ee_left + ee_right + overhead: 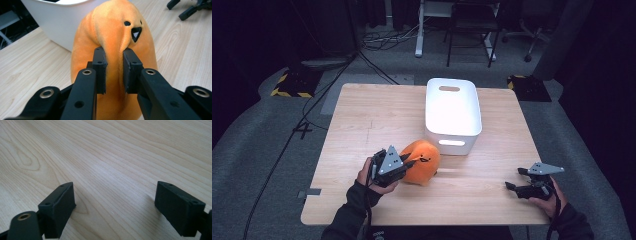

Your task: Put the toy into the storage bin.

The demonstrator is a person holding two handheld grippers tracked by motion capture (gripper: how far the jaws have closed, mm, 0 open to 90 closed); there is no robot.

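Beside white bin [453,113], left gripper [115,62] pinching orange plush [117,32]

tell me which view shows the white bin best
The high view: the whole white bin shows there, open top and handle slots, standing behind the orange plush toy. The left gripper view catches a part of its wall; the right gripper view looks at bare table.

Both grippers, left gripper [408,163] and right gripper [514,178], are black with 2 blocky jaws, brass-ringed pivot holes, grey 3-cornered top plates; dark sleeves [354,210].
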